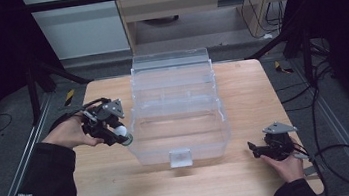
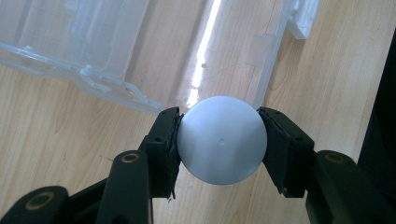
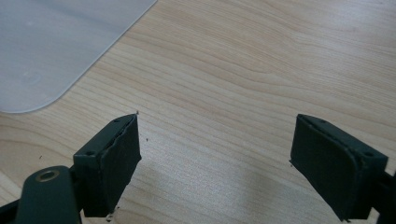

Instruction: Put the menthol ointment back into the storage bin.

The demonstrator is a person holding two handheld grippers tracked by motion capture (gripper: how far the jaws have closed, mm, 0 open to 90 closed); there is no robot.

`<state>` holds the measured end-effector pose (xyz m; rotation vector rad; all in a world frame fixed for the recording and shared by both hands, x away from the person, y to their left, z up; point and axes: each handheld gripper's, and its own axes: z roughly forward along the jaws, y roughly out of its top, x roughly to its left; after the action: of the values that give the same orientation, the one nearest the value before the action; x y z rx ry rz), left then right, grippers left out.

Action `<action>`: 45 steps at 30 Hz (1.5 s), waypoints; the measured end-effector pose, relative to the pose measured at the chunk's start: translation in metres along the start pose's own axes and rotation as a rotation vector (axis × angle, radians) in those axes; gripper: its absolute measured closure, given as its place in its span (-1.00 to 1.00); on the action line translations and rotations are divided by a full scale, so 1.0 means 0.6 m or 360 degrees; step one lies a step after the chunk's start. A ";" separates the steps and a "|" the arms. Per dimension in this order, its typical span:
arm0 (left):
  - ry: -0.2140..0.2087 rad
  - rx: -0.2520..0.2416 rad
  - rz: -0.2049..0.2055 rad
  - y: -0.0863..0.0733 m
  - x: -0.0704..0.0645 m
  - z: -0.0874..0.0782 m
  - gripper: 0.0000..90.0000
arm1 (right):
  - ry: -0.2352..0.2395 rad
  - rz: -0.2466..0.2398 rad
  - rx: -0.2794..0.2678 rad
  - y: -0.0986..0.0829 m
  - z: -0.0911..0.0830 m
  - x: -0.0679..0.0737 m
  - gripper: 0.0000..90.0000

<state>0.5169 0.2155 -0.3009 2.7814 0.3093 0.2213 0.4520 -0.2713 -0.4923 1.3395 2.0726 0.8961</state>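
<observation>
A clear plastic box (image 1: 176, 105) with its lid up stands in the middle of the wooden table (image 1: 122, 185). My left gripper (image 1: 119, 133) hovers at the box's left front corner, shut on a white ball (image 1: 122, 131). In the left gripper view the white ball (image 2: 222, 140) sits squeezed between both pads, with the box's clear rim (image 2: 116, 88) just beyond. My right gripper (image 1: 252, 150) rests low on the table at the front right, apart from the box. Its jaws stand wide open over bare wood (image 3: 215, 154), holding nothing.
A corner of the clear box (image 3: 46, 51) shows at the upper left of the right gripper view. The box has a front latch (image 1: 180, 157). Cables (image 1: 340, 153) trail off the table's right edge. Dark frame legs and floor surround the table.
</observation>
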 end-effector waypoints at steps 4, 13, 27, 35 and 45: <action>-0.0009 -0.0002 0.0006 0.008 0.005 0.007 0.12 | 0.0001 0.0002 0.0002 0.000 0.000 0.000 -0.65; -0.0028 0.0003 0.0022 0.030 0.011 0.028 0.12 | 0.0004 0.0002 0.0007 0.000 0.001 0.000 -0.65; -0.0079 0.0050 0.0052 0.035 0.011 0.074 0.12 | 0.0004 -0.0017 0.0019 -0.001 0.003 0.001 -0.65; -0.0106 0.0061 0.0033 0.024 0.009 0.099 0.12 | 0.0009 -0.0008 0.0030 -0.001 0.003 0.003 -0.65; -0.0124 0.0084 0.0013 0.013 0.011 0.121 0.12 | 0.0005 -0.0013 0.0035 -0.001 0.003 0.003 -0.65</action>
<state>0.5385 0.1876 -0.3650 2.8350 0.2887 0.1075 0.4523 -0.2695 -0.4942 1.3412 2.0946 0.8749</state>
